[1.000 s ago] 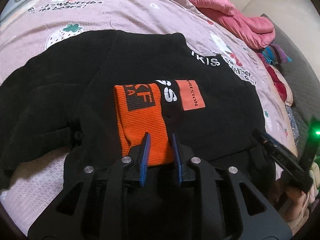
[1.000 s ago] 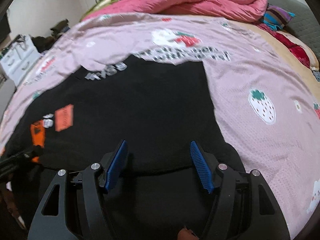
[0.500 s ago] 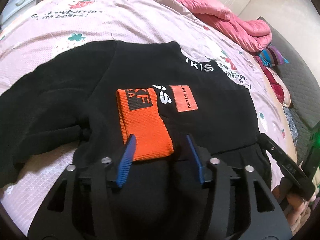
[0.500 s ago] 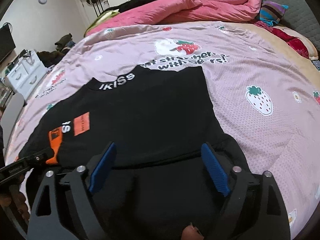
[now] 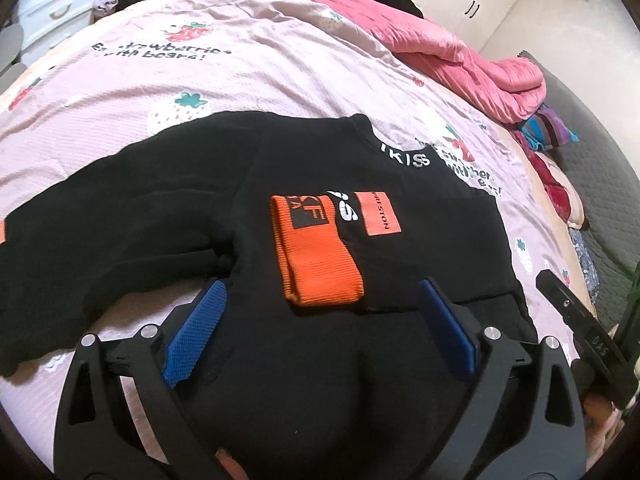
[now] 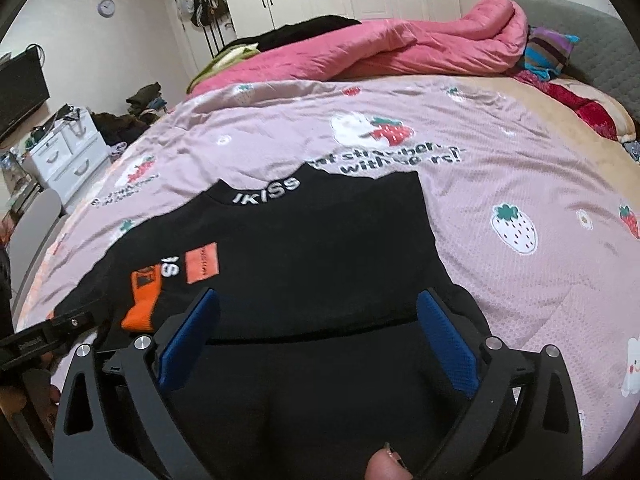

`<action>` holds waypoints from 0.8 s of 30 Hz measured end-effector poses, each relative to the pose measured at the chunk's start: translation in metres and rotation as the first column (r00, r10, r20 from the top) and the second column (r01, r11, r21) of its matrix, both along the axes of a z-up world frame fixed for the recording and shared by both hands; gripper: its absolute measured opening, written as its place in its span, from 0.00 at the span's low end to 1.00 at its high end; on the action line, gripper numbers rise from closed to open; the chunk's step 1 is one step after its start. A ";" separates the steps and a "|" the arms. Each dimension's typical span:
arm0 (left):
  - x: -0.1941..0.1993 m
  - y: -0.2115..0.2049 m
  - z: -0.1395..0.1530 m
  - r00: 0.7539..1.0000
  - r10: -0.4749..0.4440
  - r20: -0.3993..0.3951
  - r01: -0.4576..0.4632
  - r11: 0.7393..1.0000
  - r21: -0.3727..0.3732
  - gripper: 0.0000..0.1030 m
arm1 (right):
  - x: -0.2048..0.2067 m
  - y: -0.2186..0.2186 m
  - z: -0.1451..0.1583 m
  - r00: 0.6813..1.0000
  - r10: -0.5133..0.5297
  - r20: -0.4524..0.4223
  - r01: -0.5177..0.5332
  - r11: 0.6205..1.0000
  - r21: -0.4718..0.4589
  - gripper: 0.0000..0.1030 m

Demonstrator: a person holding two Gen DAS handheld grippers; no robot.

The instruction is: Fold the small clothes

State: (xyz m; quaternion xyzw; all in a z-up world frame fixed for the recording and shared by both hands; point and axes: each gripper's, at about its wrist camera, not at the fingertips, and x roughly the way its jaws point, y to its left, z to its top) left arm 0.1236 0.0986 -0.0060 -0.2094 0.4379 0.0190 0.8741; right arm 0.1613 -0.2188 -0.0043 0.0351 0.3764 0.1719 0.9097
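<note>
A black sweater (image 5: 304,160) with a white-lettered collar lies flat on the bed; it also shows in the right wrist view (image 6: 320,248). One sleeve is folded across its front, ending in an orange cuff (image 5: 316,256), seen at the left in the right wrist view (image 6: 142,300). My left gripper (image 5: 320,324) is open and empty, just short of the cuff above the sweater's near hem. My right gripper (image 6: 316,332) is open and empty over the near right part of the sweater.
The pink strawberry-print bedspread (image 5: 200,72) covers the bed. A rumpled pink quilt (image 6: 380,52) and striped cushion (image 6: 548,52) lie at the far end. White drawers (image 6: 68,160) stand left of the bed. The other gripper's body shows at the right edge of the left wrist view (image 5: 580,328).
My left gripper opened, let go of the orange cuff and drew back. My right gripper opened wider and pulled back and up, showing more of the room.
</note>
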 end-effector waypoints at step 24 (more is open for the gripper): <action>-0.055 0.043 0.024 0.993 0.110 0.041 -0.110 0.994 0.008 0.91 | -0.041 0.059 0.037 0.985 0.144 0.090 -0.143 0.989 -0.027 0.96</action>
